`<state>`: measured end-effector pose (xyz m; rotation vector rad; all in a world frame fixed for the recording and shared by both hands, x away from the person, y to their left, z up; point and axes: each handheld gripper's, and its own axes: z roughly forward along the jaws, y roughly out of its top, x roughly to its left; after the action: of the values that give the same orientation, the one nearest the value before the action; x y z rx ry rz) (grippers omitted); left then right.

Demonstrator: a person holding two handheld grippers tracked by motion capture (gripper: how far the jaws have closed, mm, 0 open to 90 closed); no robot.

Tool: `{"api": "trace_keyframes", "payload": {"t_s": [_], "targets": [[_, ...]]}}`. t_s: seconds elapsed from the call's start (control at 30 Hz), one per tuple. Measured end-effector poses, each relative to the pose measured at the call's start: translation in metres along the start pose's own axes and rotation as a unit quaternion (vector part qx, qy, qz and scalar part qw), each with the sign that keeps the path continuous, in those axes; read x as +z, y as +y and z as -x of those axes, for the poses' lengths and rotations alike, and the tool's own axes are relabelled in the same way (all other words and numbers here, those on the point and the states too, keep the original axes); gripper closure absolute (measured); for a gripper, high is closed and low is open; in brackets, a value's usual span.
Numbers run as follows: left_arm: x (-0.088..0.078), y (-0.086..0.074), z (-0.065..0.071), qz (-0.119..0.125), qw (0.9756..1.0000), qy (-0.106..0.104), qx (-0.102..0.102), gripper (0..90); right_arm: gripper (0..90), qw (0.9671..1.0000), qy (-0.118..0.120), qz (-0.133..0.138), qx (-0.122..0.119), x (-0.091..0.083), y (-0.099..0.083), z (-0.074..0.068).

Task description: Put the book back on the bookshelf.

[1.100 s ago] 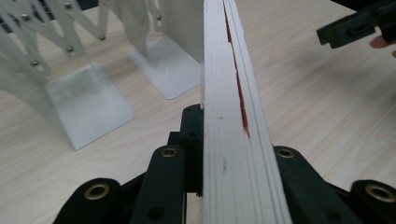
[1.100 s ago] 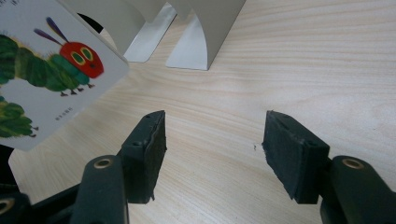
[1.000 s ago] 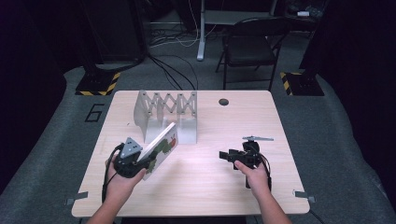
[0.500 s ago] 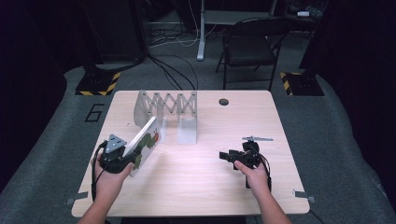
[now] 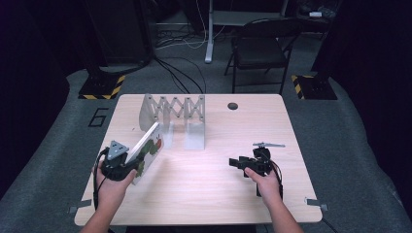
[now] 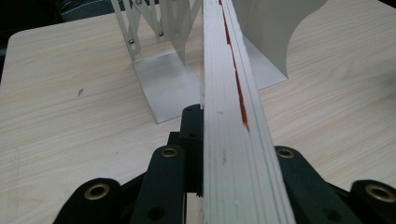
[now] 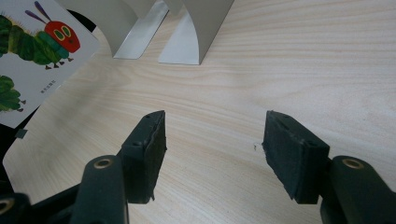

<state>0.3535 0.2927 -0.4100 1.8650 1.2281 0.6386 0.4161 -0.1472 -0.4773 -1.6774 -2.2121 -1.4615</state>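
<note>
1. Your left gripper (image 5: 127,162): clamped on the board book (image 5: 148,150), one jaw on each cover. In the left gripper view the book's page edge (image 6: 233,116) runs straight ahead from between the jaws.
2. Board book: held on edge and tilted, its far end reaching up and away from your left gripper toward the rack. Its caterpillar cover (image 7: 37,56) faces your right gripper.
3. Accordion metal rack (image 5: 177,116): just beyond the book's far end, ahead of your left gripper; the book is not between its plates. Its plates (image 6: 163,88) stand to either side of the book's edge.
4. Your right gripper (image 7: 212,149): jaws apart, nothing between the pads, low over the bare table (image 5: 204,189), well apart from the book.
</note>
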Motion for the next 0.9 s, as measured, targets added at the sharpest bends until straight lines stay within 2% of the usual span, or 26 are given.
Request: {"api": "trace_keyframes", "payload": {"t_s": [0.33, 0.4, 0.57, 0.9], "targets": [[0.002, 0.002, -0.003, 0.003, 0.9999, 0.013, -0.007, 76.0, 39.0, 1.0000, 0.000, 0.000, 0.001, 0.000, 0.000, 0.000], [0.004, 0.002, -0.004, 0.006, 0.9996, 0.020, -0.016, 76.0, 39.0, 1.0000, 0.000, 0.000, -0.001, 0.001, 0.000, 0.000], [0.007, 0.004, -0.005, 0.010, 0.9991, 0.034, -0.025, 76.0, 39.0, 1.0000, 0.001, -0.004, 0.000, 0.003, 0.000, -0.001], [0.013, 0.008, -0.002, 0.013, 0.9975, 0.061, -0.034, 76.0, 39.0, 0.9999, 0.001, -0.011, -0.006, 0.006, -0.001, -0.003]]}}
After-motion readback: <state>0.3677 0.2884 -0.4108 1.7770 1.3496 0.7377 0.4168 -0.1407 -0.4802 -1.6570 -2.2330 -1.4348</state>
